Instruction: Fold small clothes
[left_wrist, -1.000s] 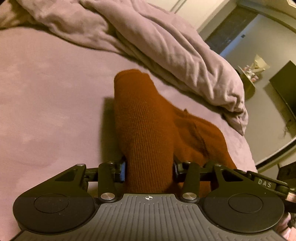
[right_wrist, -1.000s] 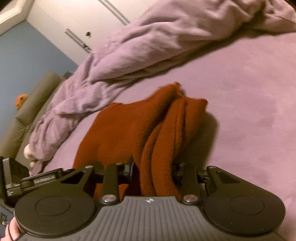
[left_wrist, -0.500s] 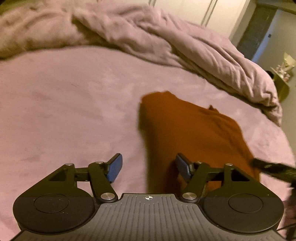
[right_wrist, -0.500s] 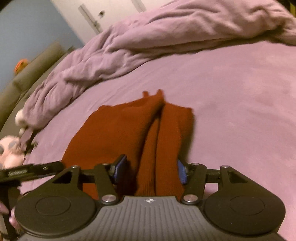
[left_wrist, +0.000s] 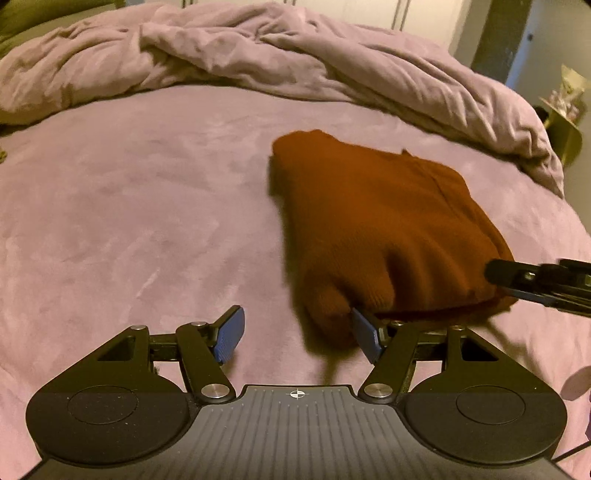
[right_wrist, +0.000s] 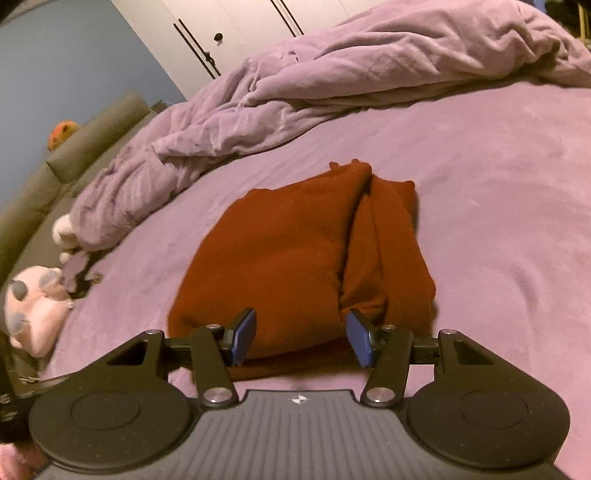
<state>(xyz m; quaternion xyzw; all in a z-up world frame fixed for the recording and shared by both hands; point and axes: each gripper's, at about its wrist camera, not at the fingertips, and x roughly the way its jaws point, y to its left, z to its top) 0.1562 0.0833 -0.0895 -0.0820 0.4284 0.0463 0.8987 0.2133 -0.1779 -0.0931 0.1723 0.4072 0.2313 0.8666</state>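
A rust-brown knitted garment (left_wrist: 380, 221) lies folded on the lilac bed sheet (left_wrist: 129, 221). In the left wrist view it sits right of centre, and a rounded near corner reaches down beside the right pad. My left gripper (left_wrist: 298, 338) is open, its blue pads apart and pressing on nothing. One of the right gripper's fingers (left_wrist: 524, 277) shows at the garment's right edge. In the right wrist view the garment (right_wrist: 288, 258) lies straight ahead with a lengthwise fold on its right side. My right gripper (right_wrist: 302, 336) stands open at the near edge, its pads clear of the cloth.
A rumpled lilac duvet (left_wrist: 295, 55) is heaped along the far side of the bed (right_wrist: 498, 184). A pink plush toy (right_wrist: 33, 314) lies at the bed's left edge, below a grey sofa (right_wrist: 55, 173). A gold side table (left_wrist: 565, 125) stands past the right edge.
Both grippers were shut on the garment's near end a second ago. They have opened and drawn back, and the garment now lies flat on the sheet.
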